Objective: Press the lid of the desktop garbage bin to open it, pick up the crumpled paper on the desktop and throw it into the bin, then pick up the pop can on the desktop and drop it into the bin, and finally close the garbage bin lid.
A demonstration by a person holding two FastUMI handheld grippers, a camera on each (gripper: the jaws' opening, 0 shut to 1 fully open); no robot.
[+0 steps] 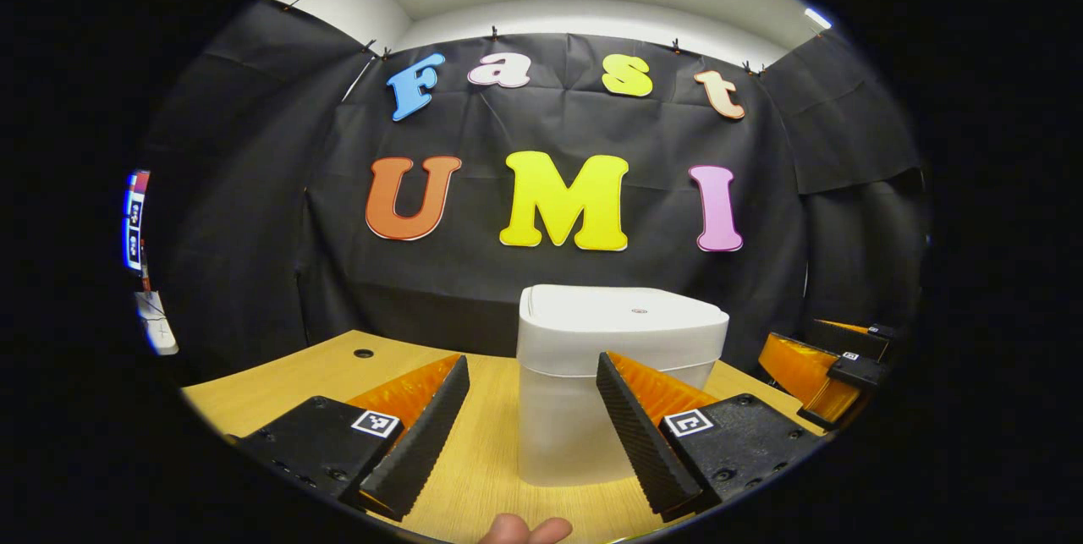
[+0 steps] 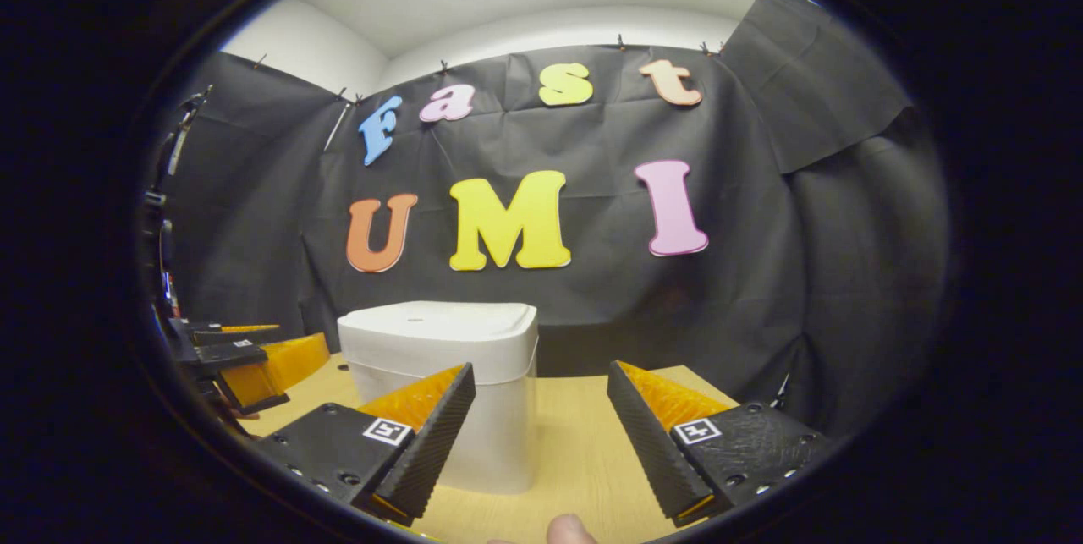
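- The bin [image 1: 622, 383] stands on the surface [image 1: 279, 383] at 12 o'clock of the left tool [image 1: 533, 421], lid [image 1: 626, 311] closed.
- It looks like light, stiff, smooth plastic; I judge it best to press the lid top and not pinch the walls.
- Both tools, the right tool [image 2: 541, 430] included, are spread wide and grasp nothing.

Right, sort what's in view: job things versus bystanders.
For the job:
- garbage bin, lid shut
- left hand-held gripper, open
- right hand-held gripper, open

Just there:
- wooden desktop
- grommet hole in the desktop
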